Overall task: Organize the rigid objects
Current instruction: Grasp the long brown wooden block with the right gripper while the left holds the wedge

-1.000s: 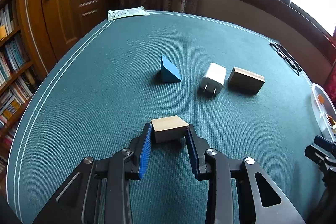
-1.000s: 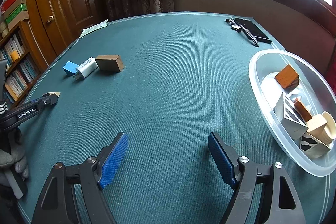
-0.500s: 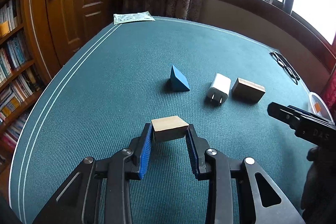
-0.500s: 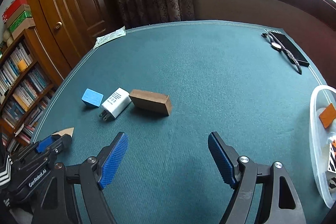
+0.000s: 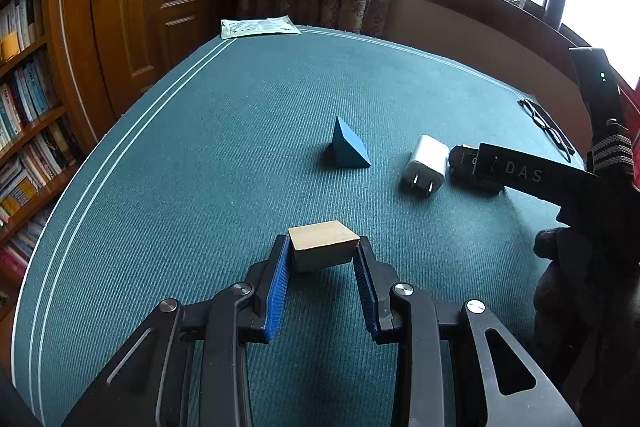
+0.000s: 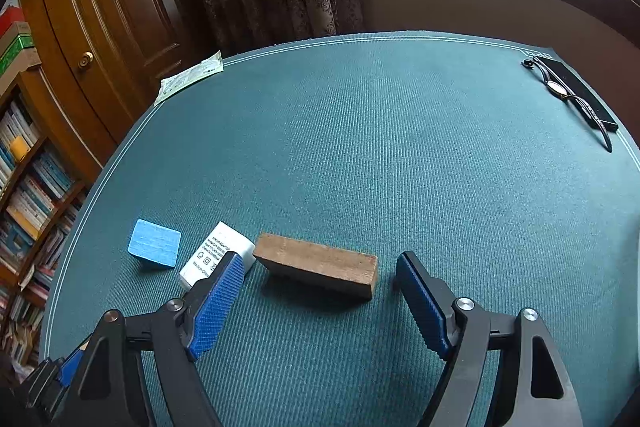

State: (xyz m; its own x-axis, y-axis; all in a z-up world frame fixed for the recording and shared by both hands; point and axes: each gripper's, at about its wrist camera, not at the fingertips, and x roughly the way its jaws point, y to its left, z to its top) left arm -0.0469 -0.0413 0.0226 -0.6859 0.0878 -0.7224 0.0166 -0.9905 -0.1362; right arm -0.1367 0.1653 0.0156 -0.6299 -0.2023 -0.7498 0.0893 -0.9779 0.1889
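Observation:
My left gripper (image 5: 322,251) is shut on a pale wooden block (image 5: 322,241) and holds it above the green table (image 5: 200,167). Beyond it stand a blue wedge (image 5: 347,146) and a white charger plug (image 5: 427,165). My right gripper (image 6: 320,271) is open, its fingers on either side of a dark brown wooden block (image 6: 318,264) that lies on the table. In the right wrist view the white charger plug (image 6: 212,254) and the blue wedge (image 6: 155,243) lie left of that block. In the left wrist view the right gripper's finger (image 5: 520,173) hides most of the brown block.
A paper packet (image 5: 258,26) lies at the table's far edge by the wooden door. A phone and a watch (image 6: 568,93) lie at the far right edge. A bookshelf (image 6: 24,187) stands left of the table.
My right gripper has swung left, away from the clear bowl, and come down around the brown block. My left gripper keeps hold of the pale block and has barely moved.

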